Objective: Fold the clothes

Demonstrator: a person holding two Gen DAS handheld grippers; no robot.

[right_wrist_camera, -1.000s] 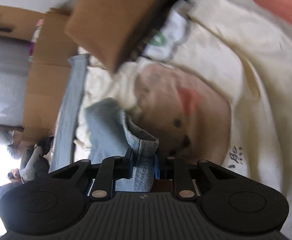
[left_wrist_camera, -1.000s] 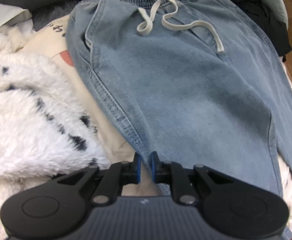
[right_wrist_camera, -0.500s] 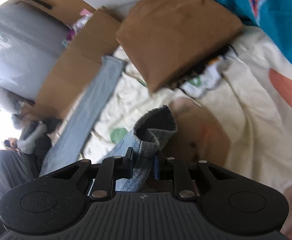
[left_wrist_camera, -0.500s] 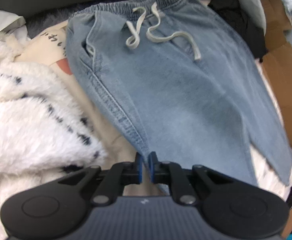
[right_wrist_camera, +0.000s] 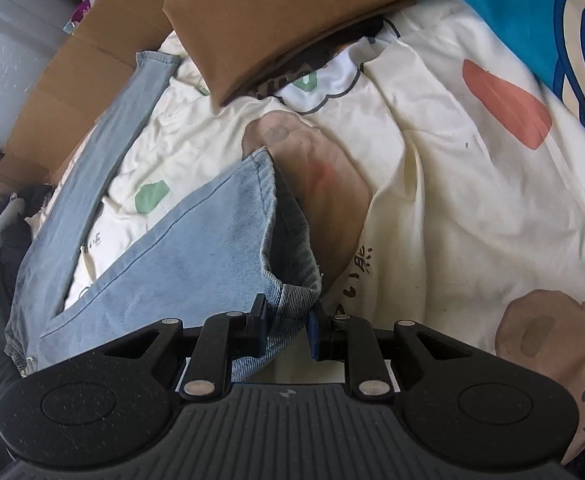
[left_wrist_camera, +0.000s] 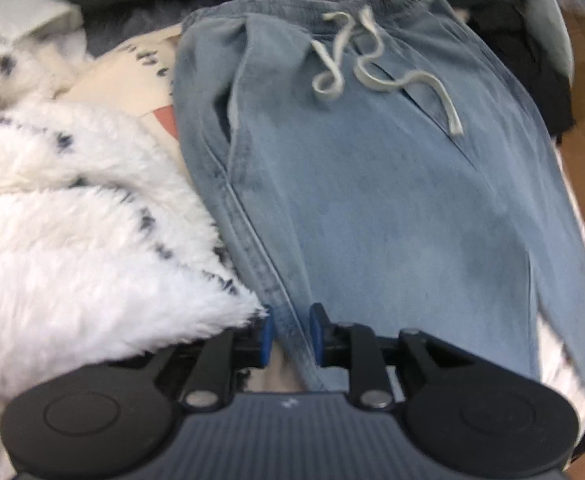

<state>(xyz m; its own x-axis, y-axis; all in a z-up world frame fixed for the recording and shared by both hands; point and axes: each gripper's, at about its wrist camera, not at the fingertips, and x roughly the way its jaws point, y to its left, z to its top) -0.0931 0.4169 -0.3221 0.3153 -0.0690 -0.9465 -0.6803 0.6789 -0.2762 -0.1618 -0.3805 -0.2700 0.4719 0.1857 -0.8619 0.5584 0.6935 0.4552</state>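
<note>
Cream bedsheet (right_wrist_camera: 452, 200), right fingers (right_wrist_camera: 288, 330) clamp jeans (left_wrist_camera: 372, 200) hem, left fingers (left_wrist_camera: 290, 334) opening (seam between)

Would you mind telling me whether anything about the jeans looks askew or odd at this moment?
Yes. The jeans lie flat at the waistband, but the leg hem in the right gripper is bunched and turned inside out. The left gripper is opening around the side seam, so that edge may slip free.

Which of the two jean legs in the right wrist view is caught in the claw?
The nearer leg, its hem bunched between the right claw; the far leg lies flat, untouched, near the cardboard.
</note>
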